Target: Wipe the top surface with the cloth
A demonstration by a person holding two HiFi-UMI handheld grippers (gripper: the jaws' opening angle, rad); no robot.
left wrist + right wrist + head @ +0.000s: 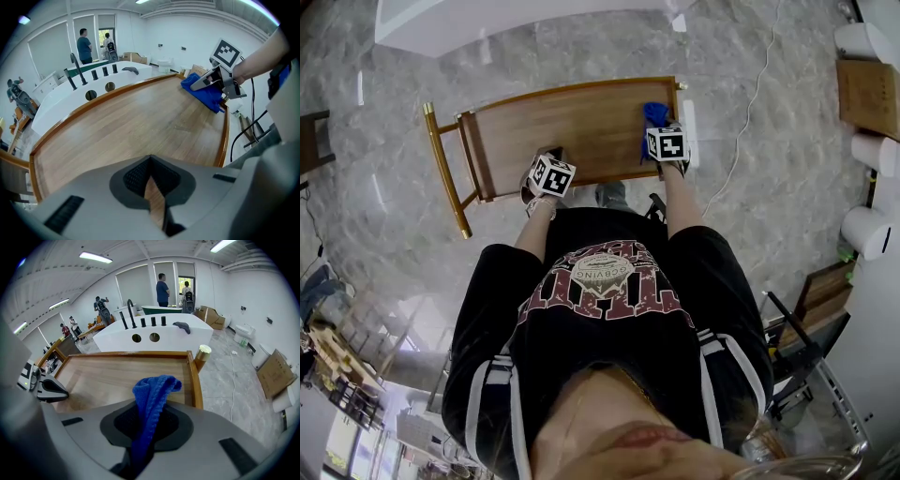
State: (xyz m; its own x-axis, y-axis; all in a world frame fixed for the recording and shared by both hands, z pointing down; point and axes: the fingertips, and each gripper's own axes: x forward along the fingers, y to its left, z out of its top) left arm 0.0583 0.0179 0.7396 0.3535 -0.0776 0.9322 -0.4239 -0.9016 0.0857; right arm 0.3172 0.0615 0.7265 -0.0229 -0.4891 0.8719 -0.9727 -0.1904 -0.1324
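The right tool (147, 425) pinches the blue cloth (153, 392) by the right edge of the wooden tabletop (572, 127). The left tool (151, 180) is closed on nothing, over the near edge.

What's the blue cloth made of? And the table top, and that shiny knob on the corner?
The blue cloth looks like soft knitted fabric: ribbed loops show and it droops. The table top looks like varnished wood, with grain lines and a sheen. The knob seems to be shiny gold-coloured metal, maybe only painted.
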